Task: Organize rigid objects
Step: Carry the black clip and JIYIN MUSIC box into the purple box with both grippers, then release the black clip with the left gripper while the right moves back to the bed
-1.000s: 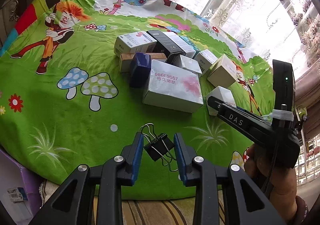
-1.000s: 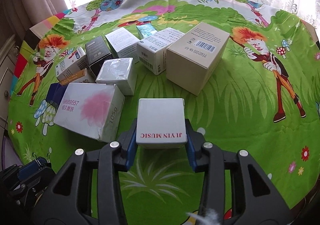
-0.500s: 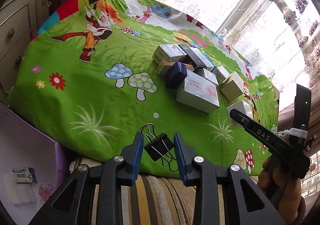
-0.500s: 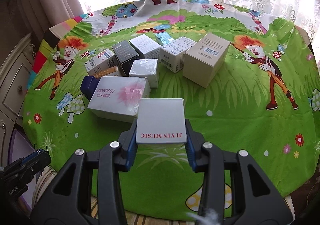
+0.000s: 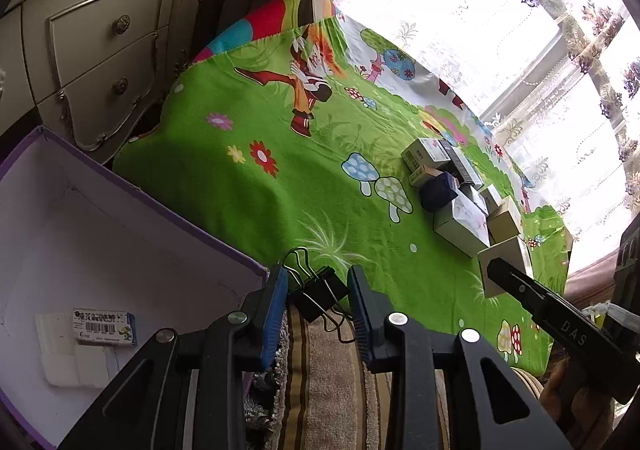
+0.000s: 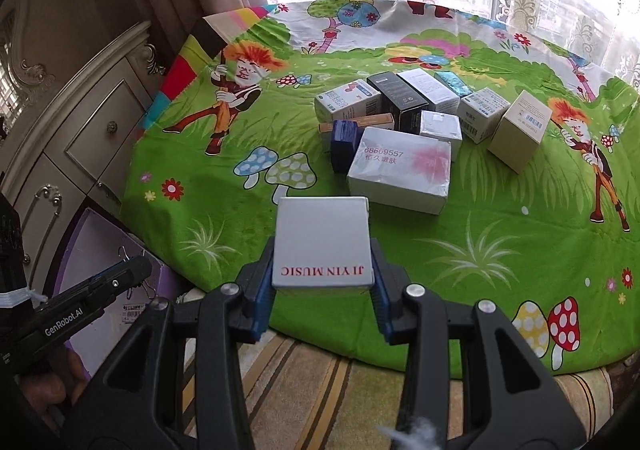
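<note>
White square box (image 6: 323, 242) lettered "JIYIN MUSIC" in red, clamped between right gripper (image 6: 323, 290) fingers. One black binder clip (image 5: 318, 292) with wire handles, pinched between left gripper (image 5: 318, 304) fingers. Ahead of right fingers: ten boxes clustered on cartoon cloth (image 6: 200, 153); largest box (image 6: 400, 169) marked "68669557". Left of fingers: purple bin (image 5: 132, 234).

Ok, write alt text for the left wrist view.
The left tongs grip a black metal binder clip beside an open purple-edged storage box. Behind, small cardboard boxes cluster on a green cartoon-print tablecloth.
</note>
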`<state>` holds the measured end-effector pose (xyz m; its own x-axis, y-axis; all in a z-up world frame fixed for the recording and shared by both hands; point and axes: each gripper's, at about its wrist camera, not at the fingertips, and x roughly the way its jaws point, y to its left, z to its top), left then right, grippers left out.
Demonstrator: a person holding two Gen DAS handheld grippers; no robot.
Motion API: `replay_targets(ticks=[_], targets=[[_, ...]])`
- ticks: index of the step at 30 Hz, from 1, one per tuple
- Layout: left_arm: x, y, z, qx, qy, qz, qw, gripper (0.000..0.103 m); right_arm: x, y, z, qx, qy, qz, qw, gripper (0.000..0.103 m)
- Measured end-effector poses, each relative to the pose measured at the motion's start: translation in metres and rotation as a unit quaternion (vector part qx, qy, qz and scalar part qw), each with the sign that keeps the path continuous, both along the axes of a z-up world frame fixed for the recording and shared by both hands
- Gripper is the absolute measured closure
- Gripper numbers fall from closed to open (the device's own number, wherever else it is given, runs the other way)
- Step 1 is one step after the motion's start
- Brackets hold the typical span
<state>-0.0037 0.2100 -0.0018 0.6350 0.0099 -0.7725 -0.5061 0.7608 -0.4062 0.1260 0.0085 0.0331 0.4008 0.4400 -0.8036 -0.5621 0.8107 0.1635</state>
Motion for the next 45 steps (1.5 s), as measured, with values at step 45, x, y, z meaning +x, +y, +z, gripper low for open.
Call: replay_targets(ticks=[45], targets=[[-0.089,0.103,-0.02,-0.004,0.023,0.15,0.9884,0.061,-0.117,0.161,-0.027,-0.062,0.026,0.239,0.969,0.027]])
